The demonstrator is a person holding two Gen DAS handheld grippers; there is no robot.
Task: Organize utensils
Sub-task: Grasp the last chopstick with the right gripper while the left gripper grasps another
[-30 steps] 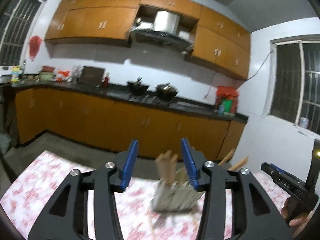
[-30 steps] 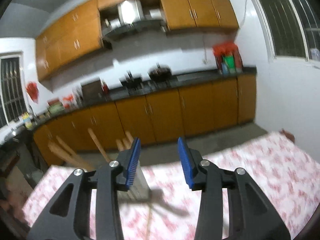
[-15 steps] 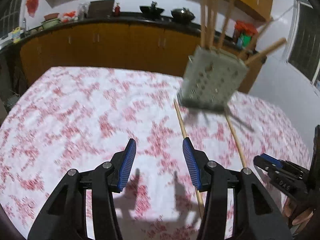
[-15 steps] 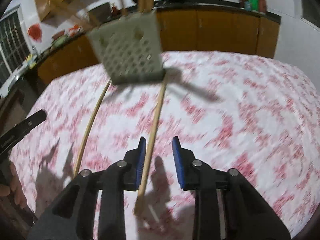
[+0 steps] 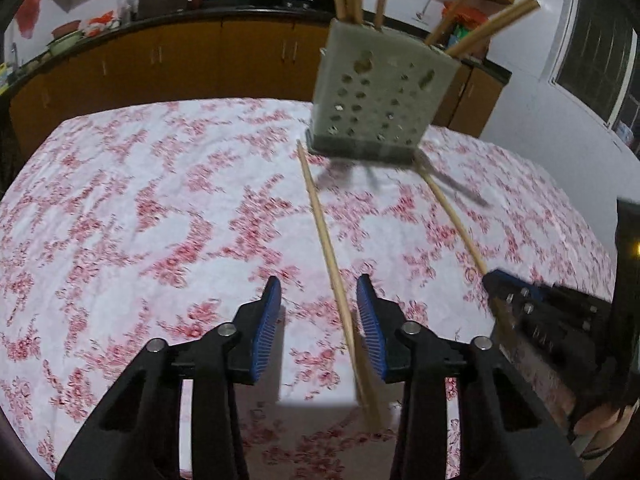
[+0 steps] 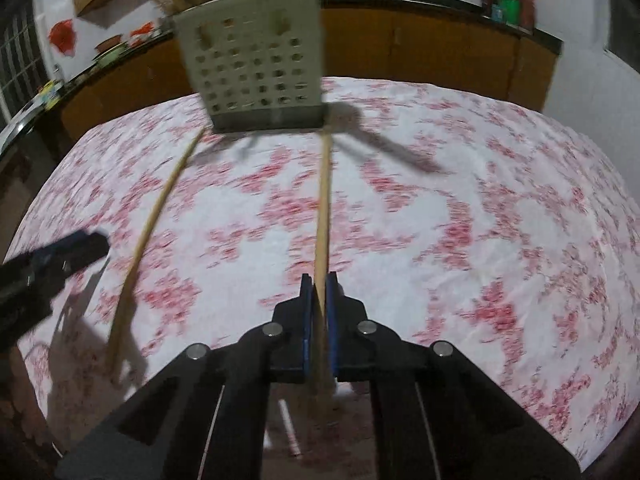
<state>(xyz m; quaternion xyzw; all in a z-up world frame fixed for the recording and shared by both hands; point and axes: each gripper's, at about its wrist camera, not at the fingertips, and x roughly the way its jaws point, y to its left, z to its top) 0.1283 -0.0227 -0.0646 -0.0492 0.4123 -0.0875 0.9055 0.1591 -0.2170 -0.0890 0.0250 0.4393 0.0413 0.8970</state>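
A grey perforated utensil holder [image 5: 380,96] [image 6: 256,68] stands at the far side of the table with several wooden sticks in it. Two long wooden chopsticks lie on the floral cloth in front of it. The left chopstick [image 5: 326,240] [image 6: 156,208] runs between the pads of my left gripper [image 5: 318,280], close to the right pad. Those jaws are closing and the pads do not press on it. My right gripper [image 6: 318,284] is shut on the near end of the right chopstick [image 6: 323,200] [image 5: 452,212]. In the left wrist view the right gripper [image 5: 496,280] shows at the right edge.
The table wears a white cloth with red flowers [image 5: 160,220]. A small white stick with a red band [image 6: 290,428] lies near the front edge. Orange cabinets with a dark counter [image 5: 180,48] stand behind the table. A window [image 5: 600,56] is at the right.
Both grippers dropped from facing the kitchen to low over the table. The right jaws shut on one chopstick. The left jaws narrowed and shifted so the other chopstick lies between them.
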